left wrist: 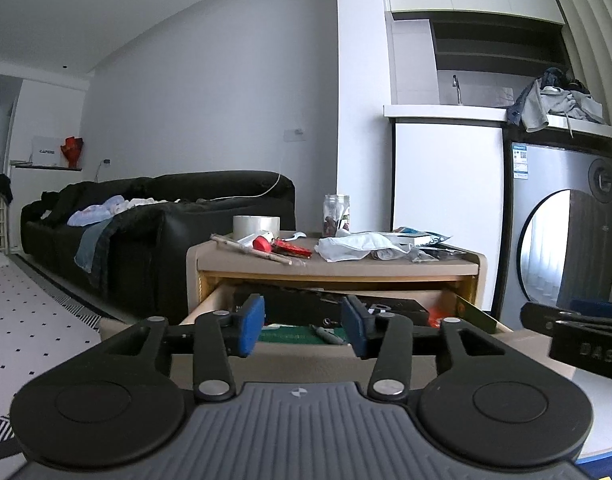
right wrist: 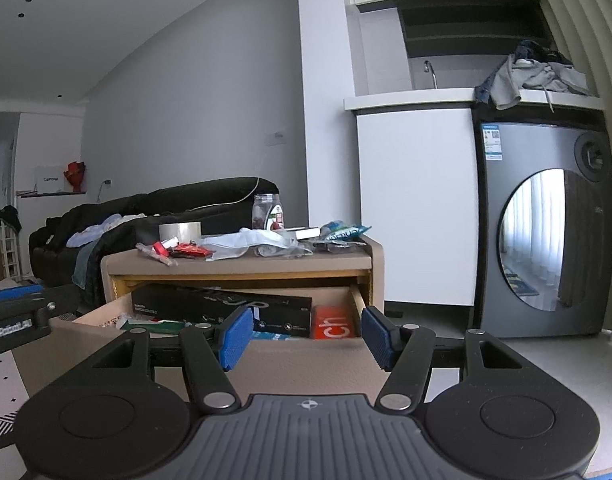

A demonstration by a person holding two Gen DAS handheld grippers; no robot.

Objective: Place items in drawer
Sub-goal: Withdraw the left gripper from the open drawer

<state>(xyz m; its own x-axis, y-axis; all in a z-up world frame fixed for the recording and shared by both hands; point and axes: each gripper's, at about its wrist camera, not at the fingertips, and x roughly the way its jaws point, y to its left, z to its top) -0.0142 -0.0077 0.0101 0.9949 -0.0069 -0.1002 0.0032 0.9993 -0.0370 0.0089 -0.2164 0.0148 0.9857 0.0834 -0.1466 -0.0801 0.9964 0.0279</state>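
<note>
- Black leather sofa (left wrist: 157,216), far left, strewn with clothes; on a shelf behind it, a white box (left wrist: 45,151) lettered "CAPERE".
- Left gripper (left wrist: 301,324): blue-padded fingers (left wrist: 251,324) spread apart, holding nothing, level with the pulled-out beige wooden drawer (right wrist: 209,360) of the low table (left wrist: 386,269).
- Tabletop items: clear tape roll (left wrist: 255,227), red tape measure (left wrist: 261,243), white plastic bag (left wrist: 354,247), clear glass jar (left wrist: 336,215).
- Drawer contents: long black box (right wrist: 221,309); orange-red box (right wrist: 333,322) reading "ch", legible only in the right wrist view; a pen (left wrist: 328,335) on a green packet, seen only in the left wrist view.
- Right gripper (right wrist: 308,334): blue fingers (right wrist: 237,336) wide apart, empty, before the drawer front; its side, lettered "DAS", shows in the left wrist view.
- Grey front-loading washing machine (right wrist: 546,232), far right, with a blue label too small to read.
</note>
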